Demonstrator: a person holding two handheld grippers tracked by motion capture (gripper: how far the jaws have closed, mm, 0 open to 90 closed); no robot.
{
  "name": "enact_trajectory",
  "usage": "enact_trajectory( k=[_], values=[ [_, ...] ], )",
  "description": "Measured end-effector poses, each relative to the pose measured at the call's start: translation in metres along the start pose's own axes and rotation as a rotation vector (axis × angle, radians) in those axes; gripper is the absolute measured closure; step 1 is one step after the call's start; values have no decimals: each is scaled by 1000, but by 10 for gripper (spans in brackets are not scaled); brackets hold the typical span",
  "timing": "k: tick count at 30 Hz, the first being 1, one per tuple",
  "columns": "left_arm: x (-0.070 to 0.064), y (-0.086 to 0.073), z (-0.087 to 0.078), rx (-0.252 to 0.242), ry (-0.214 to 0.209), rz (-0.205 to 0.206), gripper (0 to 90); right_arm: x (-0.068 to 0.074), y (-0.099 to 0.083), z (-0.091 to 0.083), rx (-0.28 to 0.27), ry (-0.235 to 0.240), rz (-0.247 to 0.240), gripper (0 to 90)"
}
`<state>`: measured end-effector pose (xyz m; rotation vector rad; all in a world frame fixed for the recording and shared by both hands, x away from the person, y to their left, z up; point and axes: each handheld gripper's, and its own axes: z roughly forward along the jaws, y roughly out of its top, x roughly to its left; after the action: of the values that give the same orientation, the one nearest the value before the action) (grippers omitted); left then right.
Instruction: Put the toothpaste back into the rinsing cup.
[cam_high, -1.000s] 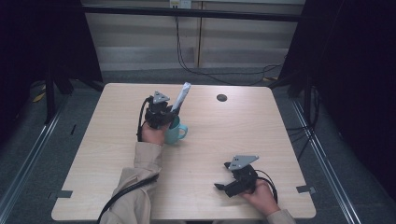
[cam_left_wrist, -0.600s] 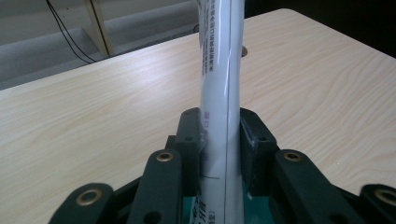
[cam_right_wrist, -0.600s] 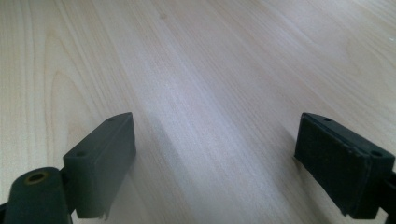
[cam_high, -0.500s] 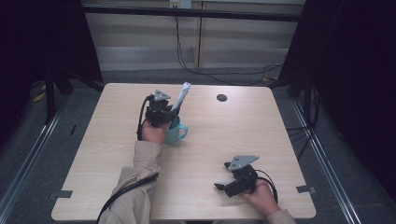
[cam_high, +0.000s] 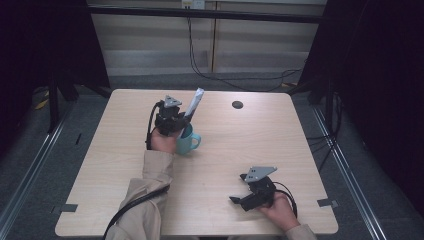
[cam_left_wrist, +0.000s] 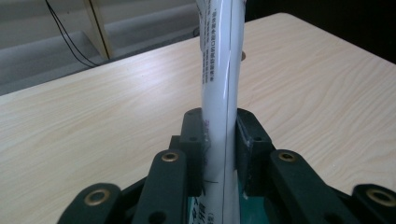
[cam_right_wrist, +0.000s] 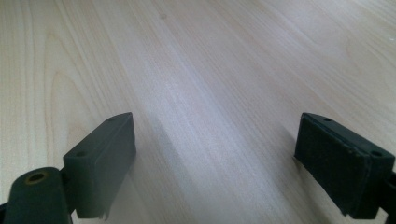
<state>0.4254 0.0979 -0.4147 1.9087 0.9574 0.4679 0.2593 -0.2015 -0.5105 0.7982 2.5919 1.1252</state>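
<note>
Currently, the left gripper (cam_high: 176, 125) is clamping a white tube (cam_high: 195, 102) left of frame centre in the high view, directly over the teal mug (cam_high: 189, 141). The tube's long axis is leaning up and right from the jaws. The left gripper view is revealing printed text on the tube (cam_left_wrist: 219, 84). The right gripper (cam_right_wrist: 224, 163) is resting wide open on the table (cam_high: 300, 150), far away.

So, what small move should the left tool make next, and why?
Probably open a little to let go. The left tool is shut on the white tube, whose lower end already sits in the teal mug, leaning on its rim. The right tool rests open.
</note>
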Motion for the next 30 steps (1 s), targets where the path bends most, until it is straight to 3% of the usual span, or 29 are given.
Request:
enact_trajectory(
  k=[2, 4, 7, 9, 11, 21, 23, 25, 30],
  values=[
    [0, -2, -3, -30, -3, 0, 759, 0, 0, 0, 0, 0, 1, 117],
    [0, -3, -5, -28, 1, 13, 758, 0, 0, 0, 0, 0, 0, 117],
    [3, -10, -6, -62, -13, -1, 754, 0, 0, 0, 0, 1, 1, 117],
    [3, -14, -5, -47, -3, -1, 752, 0, 0, 0, 0, 1, 1, 117],
    [3, -17, -6, -64, -8, -9, 748, 0, 0, 0, 0, 0, 1, 117],
    [1, -10, -11, 24, 19, 27, 723, 0, 0, 0, 0, -1, 2, 117],
    [2, -11, -10, 71, 33, 33, 718, 0, 0, 0, 0, 0, 1, 117],
    [4, -13, -13, 52, 29, 20, 707, 0, 0, 0, 0, 0, 1, 117],
    [5, -13, -18, 59, 29, 23, 723, 0, 0, 0, 0, 0, 3, 117]
  ],
)
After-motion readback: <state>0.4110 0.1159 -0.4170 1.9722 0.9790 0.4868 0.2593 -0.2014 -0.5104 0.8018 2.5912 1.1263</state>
